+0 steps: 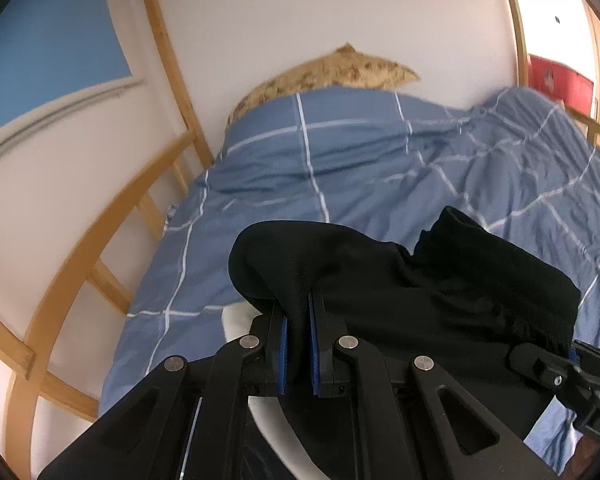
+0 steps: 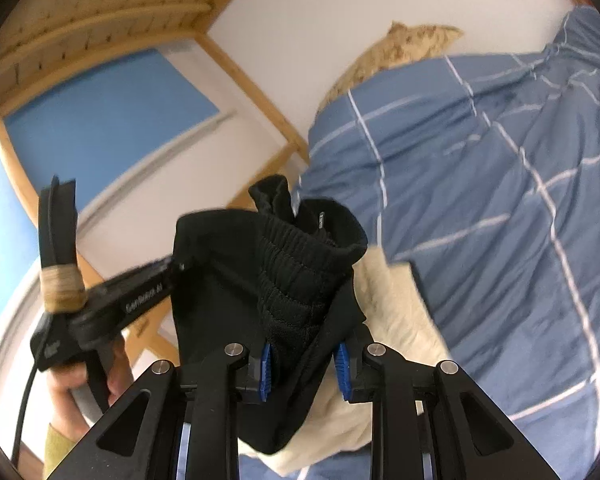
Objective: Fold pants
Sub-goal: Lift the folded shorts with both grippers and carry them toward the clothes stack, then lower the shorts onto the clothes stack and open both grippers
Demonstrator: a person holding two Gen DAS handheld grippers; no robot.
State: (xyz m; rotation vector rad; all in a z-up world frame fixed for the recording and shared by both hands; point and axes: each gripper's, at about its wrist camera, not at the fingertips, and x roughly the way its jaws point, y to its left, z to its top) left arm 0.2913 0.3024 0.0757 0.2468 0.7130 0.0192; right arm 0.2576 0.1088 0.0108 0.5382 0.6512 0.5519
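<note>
The black pants (image 1: 440, 280) hang lifted above the bed, held by both grippers. My left gripper (image 1: 298, 344) is shut on a fold of the black fabric, which bulges over its blue pads. My right gripper (image 2: 304, 364) is shut on the pants (image 2: 296, 280) at the ribbed elastic waistband, which stands up between its fingers. The right gripper (image 1: 556, 368) shows at the lower right of the left wrist view, at the cloth's far end. The left gripper (image 2: 140, 292) and the hand holding it show at the left of the right wrist view.
A blue duvet (image 1: 380, 168) with white checks covers the bed. A yellow patterned pillow (image 1: 340, 72) lies at the head by the white wall. A wooden bed frame (image 1: 80, 264) runs along the left. A cream cloth (image 2: 392, 320) lies under the pants.
</note>
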